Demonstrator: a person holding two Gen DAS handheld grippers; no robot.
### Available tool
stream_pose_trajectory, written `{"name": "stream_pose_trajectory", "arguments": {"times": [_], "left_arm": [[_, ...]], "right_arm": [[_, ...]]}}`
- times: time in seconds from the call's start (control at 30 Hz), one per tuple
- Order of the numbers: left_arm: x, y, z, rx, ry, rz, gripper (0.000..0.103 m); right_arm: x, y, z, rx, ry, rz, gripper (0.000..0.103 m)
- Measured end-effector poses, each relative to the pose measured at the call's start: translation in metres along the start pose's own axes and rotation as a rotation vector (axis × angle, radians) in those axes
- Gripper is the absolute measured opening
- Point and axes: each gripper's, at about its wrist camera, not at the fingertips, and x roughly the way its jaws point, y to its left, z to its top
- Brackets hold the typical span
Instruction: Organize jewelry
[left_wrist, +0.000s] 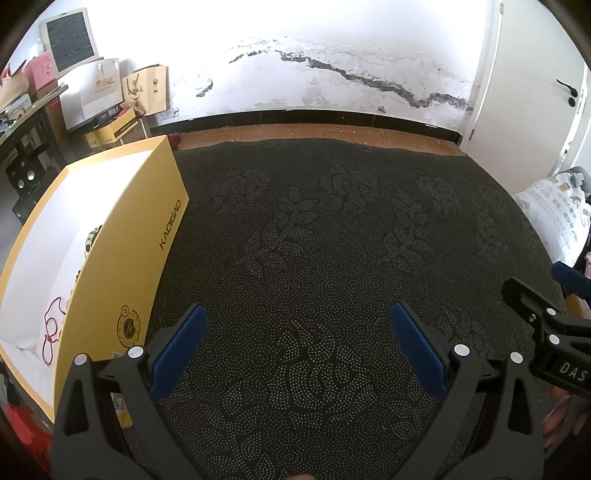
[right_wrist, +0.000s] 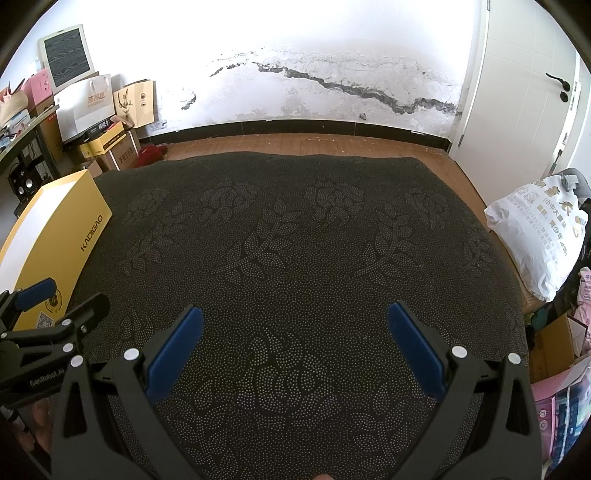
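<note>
A yellow box (left_wrist: 147, 236) with a white inside stands open at the left edge of the dark patterned cloth (left_wrist: 332, 240). Inside it lie a red cord piece (left_wrist: 51, 325) and a beaded bracelet (left_wrist: 92, 236), partly hidden by the box wall. My left gripper (left_wrist: 297, 314) is open just right of the box, with nothing between its blue pads. My right gripper (right_wrist: 295, 317) is also open and empty over the cloth (right_wrist: 295, 240); the yellow box (right_wrist: 62, 236) sits to its far left. Each gripper shows at the edge of the other's view.
Paper bags and cartons (left_wrist: 107, 96) are stacked at the back left by a dark shelf. A white door (right_wrist: 517, 92) stands at the back right. A white printed plastic bag (right_wrist: 539, 232) and pink packages (right_wrist: 565, 402) lie off the cloth's right edge. Wooden floor (right_wrist: 295, 144) runs behind.
</note>
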Motion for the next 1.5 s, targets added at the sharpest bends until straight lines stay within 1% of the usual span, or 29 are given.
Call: {"name": "stream_pose_trajectory", "arguments": {"times": [0.13, 0.27, 0.5, 0.73, 0.9, 1.0, 1.07, 1.3, 1.5], "left_arm": [[-0.0004, 0.0001, 0.0006, 0.008, 0.000, 0.006, 0.097], [0.0008, 0.0008, 0.0011, 0.004, 0.006, -0.004, 0.097], [0.0014, 0.0012, 0.0007, 0.011, -0.003, 0.010, 0.097], [0.0005, 0.0012, 0.0005, 0.015, -0.009, 0.000, 0.097], [-0.0022, 0.0035, -0.0012, -0.004, -0.023, -0.017, 0.097], [-0.0027, 0.0017, -0.0017, 0.011, -0.029, -0.014, 0.097], [-0.0037, 0.0030, -0.0006, 0.000, -0.043, -0.011, 0.097], [0.0011, 0.0019, 0.0000, -0.003, -0.004, -0.018, 0.097], [-0.0002, -0.0002, -0.0003, 0.001, -0.006, -0.014, 0.097]], "right_arm": [[0.0001, -0.0001, -0.0001, 0.001, 0.000, 0.001, 0.097], [0.0000, 0.0001, -0.0004, 0.000, -0.001, -0.001, 0.097], [0.0005, 0.0007, -0.0005, 0.000, -0.001, 0.000, 0.097], [0.0005, 0.0008, -0.0007, 0.002, -0.001, -0.001, 0.097], [0.0004, 0.0001, -0.0002, 0.001, -0.003, -0.001, 0.097], [0.0004, -0.0005, 0.0000, 0.002, -0.002, 0.001, 0.097], [0.0006, -0.0004, -0.0001, 0.002, -0.001, 0.001, 0.097], [0.0005, -0.0001, 0.0001, 0.001, -0.002, 0.001, 0.097], [0.0004, 0.0001, -0.0002, 0.000, -0.003, 0.000, 0.097]]}}
